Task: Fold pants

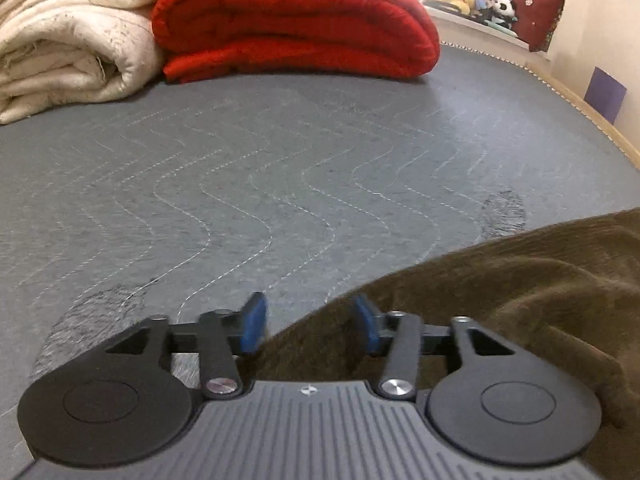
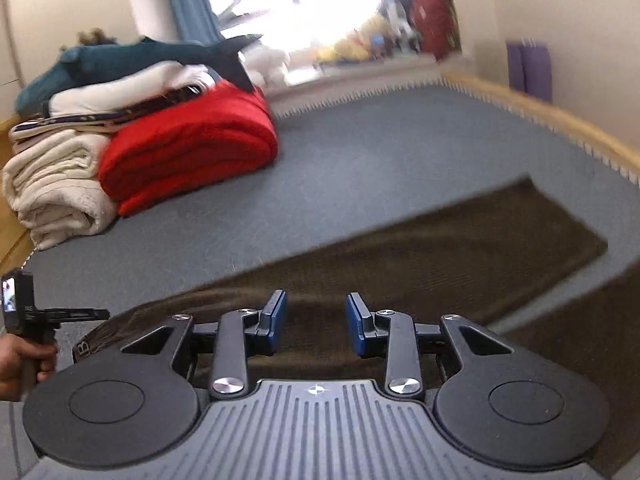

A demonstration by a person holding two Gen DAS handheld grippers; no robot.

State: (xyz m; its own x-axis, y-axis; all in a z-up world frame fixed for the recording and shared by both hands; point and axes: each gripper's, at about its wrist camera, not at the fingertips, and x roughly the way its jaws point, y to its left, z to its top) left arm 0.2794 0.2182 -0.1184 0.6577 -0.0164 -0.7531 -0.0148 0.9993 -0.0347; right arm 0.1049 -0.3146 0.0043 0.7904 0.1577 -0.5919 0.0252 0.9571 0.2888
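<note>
Grey quilted bedding [image 1: 280,184] with wavy stitching fills the ground ahead of both our grippers, and a folded red blanket [image 1: 296,20] sits far beyond the fingertips beside a cream one [image 1: 60,40].

We judge the fold as barely begun: the brown pants [image 2: 440,240] lie spread flat, one leg running away from our right gripper [image 2: 316,326] toward its far right. Our left gripper [image 1: 310,324] hangs with its jaws apart, the pants' edge lying under and between them but clamped by neither pad. Our right gripper's jaws also stand apart above the cloth, grasping nothing.

Next, we think, each gripper must drop onto an edge of the fabric and pinch it before any lift.

Only the right wrist view shows the full leg and its hem, the waistband end near our left hand [image 2: 20,364], and a plush shark [image 2: 140,56] on the pile. Only the left view shows how the edge falls between the left gripper's pads.
</note>
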